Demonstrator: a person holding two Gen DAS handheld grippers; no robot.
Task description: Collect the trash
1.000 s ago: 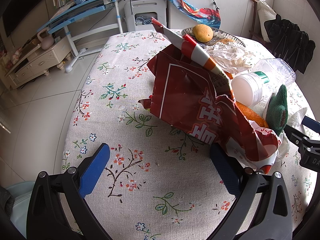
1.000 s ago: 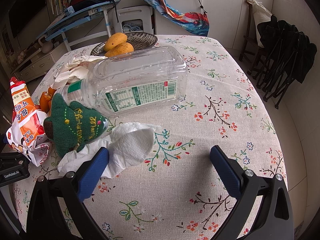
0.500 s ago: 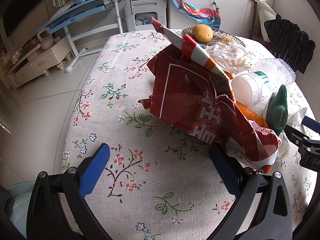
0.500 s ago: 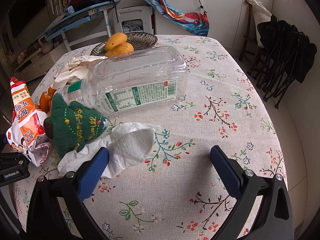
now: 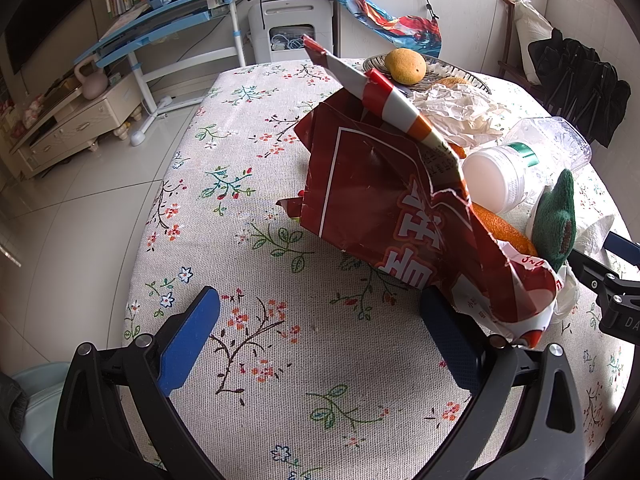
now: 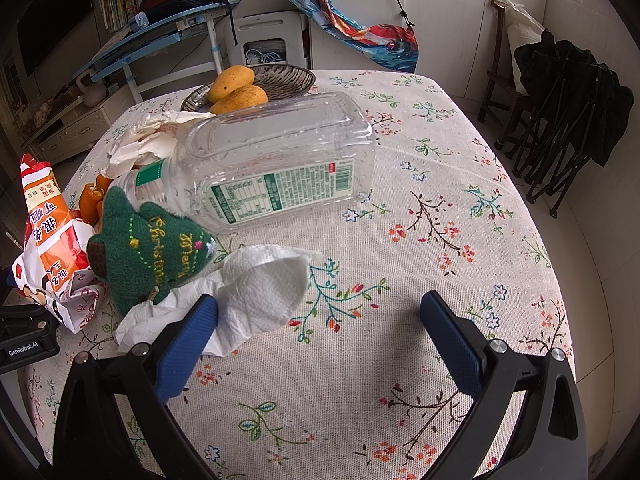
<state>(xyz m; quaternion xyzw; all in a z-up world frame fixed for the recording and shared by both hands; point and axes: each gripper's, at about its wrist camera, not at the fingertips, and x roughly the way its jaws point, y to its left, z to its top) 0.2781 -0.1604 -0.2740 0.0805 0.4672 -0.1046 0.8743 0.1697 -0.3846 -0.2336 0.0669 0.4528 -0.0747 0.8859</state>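
A torn red snack bag [image 5: 384,200] lies on the floral tablecloth [image 5: 248,184], its lower end resting by the right finger of my open left gripper [image 5: 320,332]. Behind it are orange peel [image 5: 500,228], a clear plastic bottle [image 6: 280,156] on its side, crumpled paper [image 5: 456,112] and a green knitted Christmas tree [image 6: 148,244]. A white paper towel [image 6: 256,292] lies against the left finger of my open right gripper [image 6: 320,332]. Nothing sits between either gripper's fingers.
A dish with mangoes [image 6: 240,88] stands at the table's far side. A blue desk [image 5: 160,28], a white appliance [image 5: 292,24] and a low cabinet [image 5: 68,120] stand beyond. Folded black chairs [image 6: 568,116] are on the right. A pale bin [image 5: 36,408] sits at lower left.
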